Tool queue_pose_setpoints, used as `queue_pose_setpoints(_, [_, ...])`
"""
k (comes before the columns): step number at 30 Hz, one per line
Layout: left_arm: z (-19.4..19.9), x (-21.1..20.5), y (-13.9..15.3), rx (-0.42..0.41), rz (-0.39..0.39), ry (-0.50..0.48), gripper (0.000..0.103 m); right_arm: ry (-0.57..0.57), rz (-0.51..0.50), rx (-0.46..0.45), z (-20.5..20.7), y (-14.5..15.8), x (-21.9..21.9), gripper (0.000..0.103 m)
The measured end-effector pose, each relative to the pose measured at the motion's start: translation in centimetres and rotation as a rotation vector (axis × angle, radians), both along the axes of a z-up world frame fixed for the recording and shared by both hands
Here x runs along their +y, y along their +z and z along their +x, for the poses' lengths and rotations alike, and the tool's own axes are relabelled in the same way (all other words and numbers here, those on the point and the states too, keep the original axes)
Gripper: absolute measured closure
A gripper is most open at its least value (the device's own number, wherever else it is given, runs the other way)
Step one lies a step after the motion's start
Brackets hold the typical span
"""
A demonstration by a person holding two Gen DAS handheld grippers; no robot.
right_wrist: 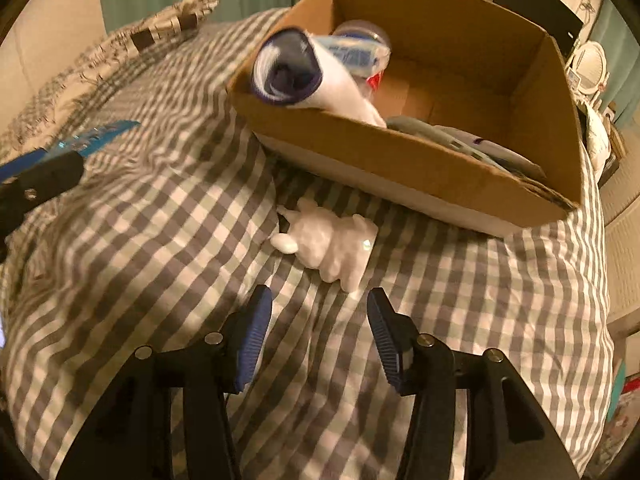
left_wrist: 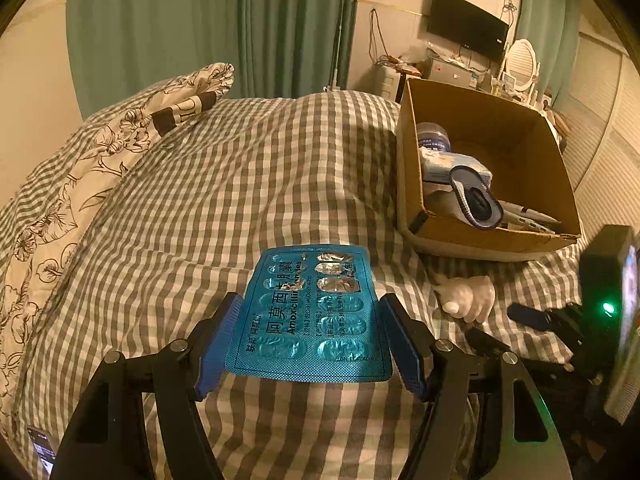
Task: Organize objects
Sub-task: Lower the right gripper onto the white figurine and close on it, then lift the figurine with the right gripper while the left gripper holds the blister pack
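Note:
My left gripper [left_wrist: 310,322] is shut on a blue amoxicillin blister pack [left_wrist: 310,312], held by its two long edges above the checked bed cover; the pack also shows at the left of the right wrist view [right_wrist: 92,138]. A cardboard box [left_wrist: 404,168] sits on the bed to the right, holding a rolled sock [left_wrist: 476,202], a bottle [left_wrist: 432,136], a packet and pens. My right gripper [right_wrist: 316,320] is open and empty, just short of a white glove [right_wrist: 332,240] lying in front of the box [right_wrist: 400,168].
A floral pillow [left_wrist: 80,184] lies at the left of the bed. Green curtains [left_wrist: 200,20] hang behind. A TV [left_wrist: 466,24], a desk with clutter and a round mirror stand at the far right.

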State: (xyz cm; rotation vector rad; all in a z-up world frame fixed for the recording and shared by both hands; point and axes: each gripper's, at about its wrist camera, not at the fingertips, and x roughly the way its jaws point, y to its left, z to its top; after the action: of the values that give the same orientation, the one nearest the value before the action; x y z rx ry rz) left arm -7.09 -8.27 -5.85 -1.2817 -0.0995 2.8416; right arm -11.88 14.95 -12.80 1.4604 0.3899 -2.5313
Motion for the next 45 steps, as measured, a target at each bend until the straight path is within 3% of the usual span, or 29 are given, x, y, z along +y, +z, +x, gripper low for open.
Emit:
queue_pose_setpoints(4, [-0.2,-0.2,-0.2,-0.001,0.010,-0.005,0.031,-0.042,0.010,0.008,-1.8,-0.8,0.0,0.037])
queue_pose_setpoints(6, [-0.3,-0.1,-0.3,-0.005,0.014,-0.006,0.031,-0.067,-0.012,0.033,-2.3,-0.8,0.0,0.022])
queue_pose_setpoints(8, [-0.5,0.0,-0.4,-0.009,0.016,-0.008,0.031,-0.113,-0.062,0.043,-3.0,-0.9,0.5,0.020])
queue_pose_setpoints(12, [-0.6,0.1,-0.7,-0.018,0.018,-0.015,0.031,-0.209,-0.183,-0.022,-4.7,-2.4,1.5,0.020])
queue_pose_setpoints(19, [-0.7,-0.1,-1.3,-0.045,0.025,-0.003,0.031,-0.181,-0.126,-0.071,-6.2,-4.8,0.4,0.020])
queue_pose_setpoints(20, [-0.6,-0.1,-1.3,-0.046,0.022,-0.001,0.031,-0.177,-0.126,-0.070,-6.3,-4.8,0.3,0.022])
queue_pose_setpoints(21, [-0.5,-0.1,-1.3,-0.046,0.021,-0.001,0.031,-0.175,-0.131,-0.069,-6.2,-4.8,0.4,0.032])
queue_pose_setpoints(27, [0.6,0.2,-0.9,-0.048,0.011,-0.008,0.031,-0.159,-0.115,-0.043,-4.5,-3.9,0.8,0.034])
queue_pose_setpoints(34, [1.8,1.3,2.1,0.004,-0.013,-0.036,0.031,-0.096,-0.108,0.033,-0.3,0.2,1.0,0.034])
queue_pose_setpoints(41, [0.5,3.1,7.7,0.103,-0.003,-0.078,0.031,-0.023,-0.142,0.192,3.8,9.0,2.2,0.035])
queue_pose_setpoints(45, [-1.3,5.2,10.7,0.164,-0.010,-0.115,0.031,-0.020,-0.155,0.304,3.4,14.2,2.7,0.035])
